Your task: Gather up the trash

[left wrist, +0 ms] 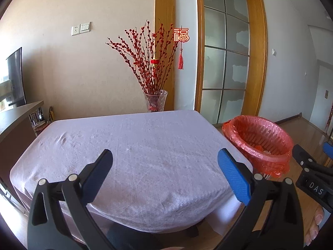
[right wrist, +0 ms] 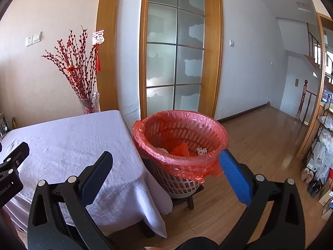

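While both grippers stand wide apart and hold nothing, the left gripper point(left wrist: 165, 158) hangs over the near edge of the table point(left wrist: 133, 145) and the right gripper point(right wrist: 166, 160) beside its right edge. Against that edge stands the bin point(right wrist: 181, 143) with a red bag point(right wrist: 187, 169); trash point(right wrist: 181, 150) lies inside. Letters "DAS" point(left wrist: 316, 188) show on the right gripper.

We could not make out the scraps point(right wrist: 183, 151) lying in the bin point(right wrist: 181, 137): small, partly hidden by its near rim. From the left wrist only a pale speck of them showed. The stool point(right wrist: 187, 198) under the bin was mostly covered by it and by the tablecloth point(right wrist: 83, 145), which also hid the table's legs. The right gripper point(left wrist: 312, 156) was cut off by the frame's edge there, one finger barely showing. The clutter on the rack point(right wrist: 324, 145) stayed too small to identify.
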`<state>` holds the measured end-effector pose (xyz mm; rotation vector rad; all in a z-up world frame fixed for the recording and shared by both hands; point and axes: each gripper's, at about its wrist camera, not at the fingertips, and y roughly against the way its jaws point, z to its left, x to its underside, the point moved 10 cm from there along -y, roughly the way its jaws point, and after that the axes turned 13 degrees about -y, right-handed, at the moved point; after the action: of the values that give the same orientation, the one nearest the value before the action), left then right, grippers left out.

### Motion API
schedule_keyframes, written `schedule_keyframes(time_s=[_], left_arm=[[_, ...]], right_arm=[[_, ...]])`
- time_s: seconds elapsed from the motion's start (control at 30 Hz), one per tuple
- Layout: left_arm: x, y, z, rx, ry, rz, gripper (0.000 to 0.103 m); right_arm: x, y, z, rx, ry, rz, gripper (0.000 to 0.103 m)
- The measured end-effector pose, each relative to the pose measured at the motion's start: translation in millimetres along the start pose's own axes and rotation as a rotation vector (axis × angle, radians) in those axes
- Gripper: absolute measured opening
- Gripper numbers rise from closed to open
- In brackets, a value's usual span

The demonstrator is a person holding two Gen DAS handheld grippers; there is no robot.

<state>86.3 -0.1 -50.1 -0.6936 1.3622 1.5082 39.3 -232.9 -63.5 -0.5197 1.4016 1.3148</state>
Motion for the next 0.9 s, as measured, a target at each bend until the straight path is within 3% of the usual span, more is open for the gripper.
schedule_keyframes(time_s=[0.9], left_arm=[[-4.6, 3.0, -3.7, -0.034, 0.006, -0.006, 0.099]], right_arm=[[1.6, -3.0, 1.8, -0.015, 0.0, 0.017, 0.101]])
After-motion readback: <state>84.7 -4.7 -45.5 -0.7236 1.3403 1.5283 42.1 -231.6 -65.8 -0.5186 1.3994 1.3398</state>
